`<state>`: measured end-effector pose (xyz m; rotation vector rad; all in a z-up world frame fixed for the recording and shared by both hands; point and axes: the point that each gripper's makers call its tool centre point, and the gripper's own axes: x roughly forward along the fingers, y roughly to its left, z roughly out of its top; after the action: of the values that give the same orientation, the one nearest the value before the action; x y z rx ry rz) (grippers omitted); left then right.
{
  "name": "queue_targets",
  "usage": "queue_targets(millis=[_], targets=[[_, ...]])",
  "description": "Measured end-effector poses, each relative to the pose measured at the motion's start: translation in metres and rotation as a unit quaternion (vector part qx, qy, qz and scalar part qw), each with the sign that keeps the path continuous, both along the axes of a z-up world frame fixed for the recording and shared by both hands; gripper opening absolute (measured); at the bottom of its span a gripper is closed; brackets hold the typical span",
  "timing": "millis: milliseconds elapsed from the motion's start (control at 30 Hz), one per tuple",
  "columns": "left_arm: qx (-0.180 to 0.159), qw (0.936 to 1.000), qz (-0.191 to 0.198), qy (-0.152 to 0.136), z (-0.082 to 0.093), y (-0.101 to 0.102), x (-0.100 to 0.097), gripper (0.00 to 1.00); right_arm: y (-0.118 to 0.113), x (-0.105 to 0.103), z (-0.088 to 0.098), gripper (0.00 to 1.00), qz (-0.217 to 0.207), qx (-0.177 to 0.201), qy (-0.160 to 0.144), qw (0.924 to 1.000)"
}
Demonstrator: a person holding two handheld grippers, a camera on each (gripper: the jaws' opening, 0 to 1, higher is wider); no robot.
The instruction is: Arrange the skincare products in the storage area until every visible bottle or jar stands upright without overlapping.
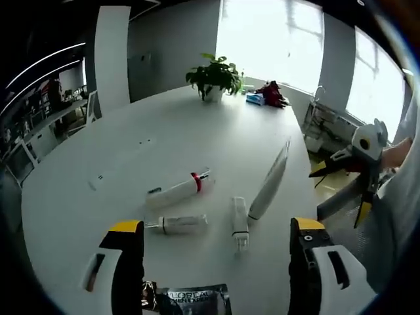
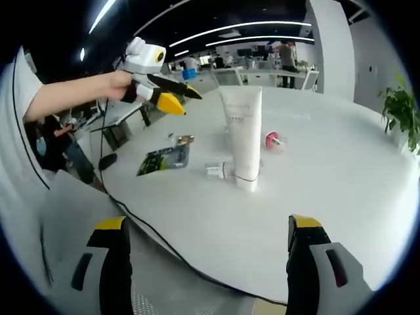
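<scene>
Four skincare items lie or stand on the white table [image 1: 79, 197] in front of us in the left gripper view: a white tube with a red band [image 1: 178, 189] lying on its side, a small white bottle [image 1: 178, 224] lying just below it, another small white bottle [image 1: 239, 225] lying to its right, and a tall white tube [image 1: 269, 182] standing on its cap, close beside that second bottle. A dark sachet printed L'OREAL [image 1: 191, 299] lies at the near edge between our jaws. We hold the left gripper [image 1: 216, 262] with its two yellow-tipped jaws wide apart and nothing between them, above the near part of the table. Our right gripper [image 2: 207, 262] likewise has its jaws spread with nothing held, out over the table edge. In the right gripper view the tall white tube stands upright on its cap, with a small bottle lying touching or just behind its base and the red-banded tube's end showing beyond it; the sachet lies to the left. A potted plant [image 1: 213, 79] stands at the far side of the table, with some red and blue things [image 1: 266, 97] near it.
</scene>
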<state>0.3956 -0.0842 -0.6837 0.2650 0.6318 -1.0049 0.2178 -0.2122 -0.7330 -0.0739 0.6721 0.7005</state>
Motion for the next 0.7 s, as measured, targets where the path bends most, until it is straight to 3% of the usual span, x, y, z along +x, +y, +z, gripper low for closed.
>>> queue_targets(millis=[167, 367, 433, 700], targets=[[0.048, 0.998, -0.037, -0.019, -0.009, -0.004, 0.014, 0.86, -0.004, 0.002, -0.001, 1.0, -0.01, 0.0, 0.004, 0.9999], [0.09, 0.9927, -0.078, -0.021, -0.028, -0.011, 0.033, 0.87, -0.008, 0.004, 0.0, 0.97, -0.022, 0.008, 0.006, 0.9997], [0.094, 0.9917, -0.086, -0.01, -0.033, -0.017, 0.036, 0.87, -0.009, 0.002, -0.002, 0.95, -0.021, 0.004, 0.013, 0.9997], [0.129, 0.9844, -0.119, -0.018, -0.051, -0.035, 0.054, 0.82, -0.01, 0.003, -0.006, 0.96, -0.026, -0.003, 0.016, 0.9995]])
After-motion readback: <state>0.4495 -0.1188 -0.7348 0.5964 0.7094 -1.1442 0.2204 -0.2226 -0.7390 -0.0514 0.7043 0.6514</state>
